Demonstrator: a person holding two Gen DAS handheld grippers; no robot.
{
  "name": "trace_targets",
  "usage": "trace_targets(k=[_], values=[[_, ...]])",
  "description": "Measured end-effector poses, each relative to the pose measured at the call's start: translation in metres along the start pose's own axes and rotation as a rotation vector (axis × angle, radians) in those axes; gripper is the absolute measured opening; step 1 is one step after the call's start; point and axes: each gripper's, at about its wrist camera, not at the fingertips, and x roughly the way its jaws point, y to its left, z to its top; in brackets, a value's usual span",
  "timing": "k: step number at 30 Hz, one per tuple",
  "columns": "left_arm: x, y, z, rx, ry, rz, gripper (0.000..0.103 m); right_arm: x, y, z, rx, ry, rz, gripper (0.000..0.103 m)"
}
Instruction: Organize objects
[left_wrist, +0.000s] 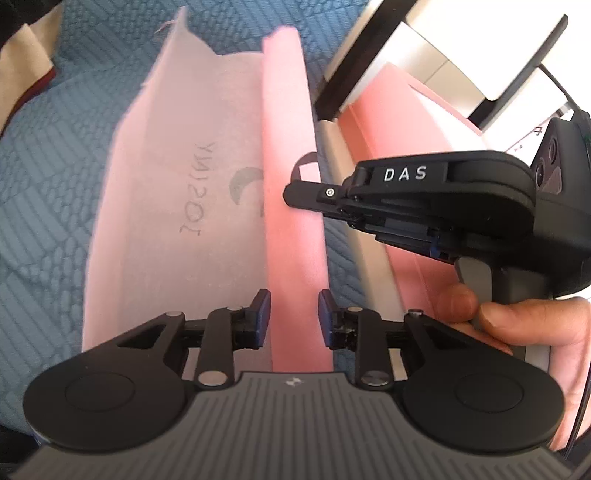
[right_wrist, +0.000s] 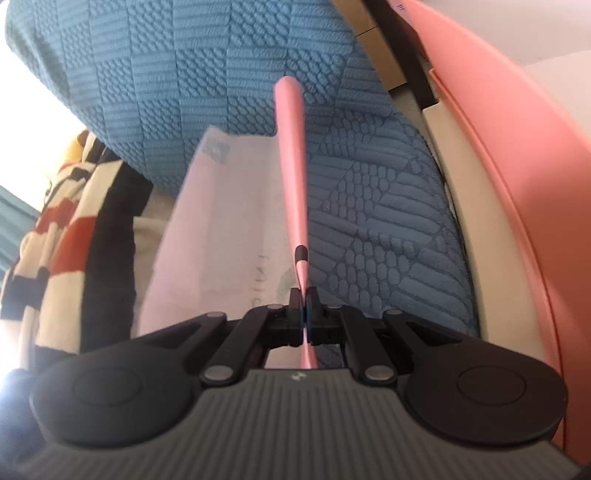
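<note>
One pink bag (left_wrist: 192, 206) lies on the blue textured bedcover (left_wrist: 44, 192), its folded pink edge (right_wrist: 293, 166) raised. The right gripper (right_wrist: 304, 314) has its jaws clamped on that edge beside one black loop (right_wrist: 301, 253), perhaps a handle. The left gripper (left_wrist: 294, 317) hovers over the bag, jaws apart.
</note>
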Motion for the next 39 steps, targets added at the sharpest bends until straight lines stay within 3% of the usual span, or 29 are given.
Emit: trace_targets(k=[9,14,16,20,24,28,33,39], values=[[0.006,-0.010,-0.005,0.024,0.002,-0.069,0.040,-0.016,-0.013,0.000,0.022,-0.005,-0.022,0.005],[0.009,-0.018,-0.009,0.068,0.000,-0.049,0.040,-0.018,-0.009,-0.002,-0.003,-0.003,-0.043,0.005],[0.009,-0.019,-0.010,0.086,-0.003,-0.020,0.038,-0.018,-0.009,-0.002,-0.005,0.001,-0.055,0.005],[0.005,-0.014,-0.010,0.075,-0.018,-0.024,0.017,-0.019,-0.009,-0.002,-0.001,-0.001,-0.074,0.005],[-0.002,-0.001,-0.009,0.000,-0.019,-0.080,0.009,-0.021,-0.009,-0.001,0.006,-0.007,-0.084,0.010],[0.000,0.008,-0.003,-0.060,-0.010,-0.109,0.006,-0.026,-0.005,0.000,-0.002,-0.023,-0.066,0.016],[0.007,0.016,-0.001,-0.125,0.022,-0.092,0.005,-0.032,0.005,0.000,-0.051,-0.051,-0.048,0.022],[0.011,0.019,0.002,-0.133,0.036,-0.054,0.005,-0.020,0.011,-0.002,-0.076,-0.024,-0.047,0.023]])
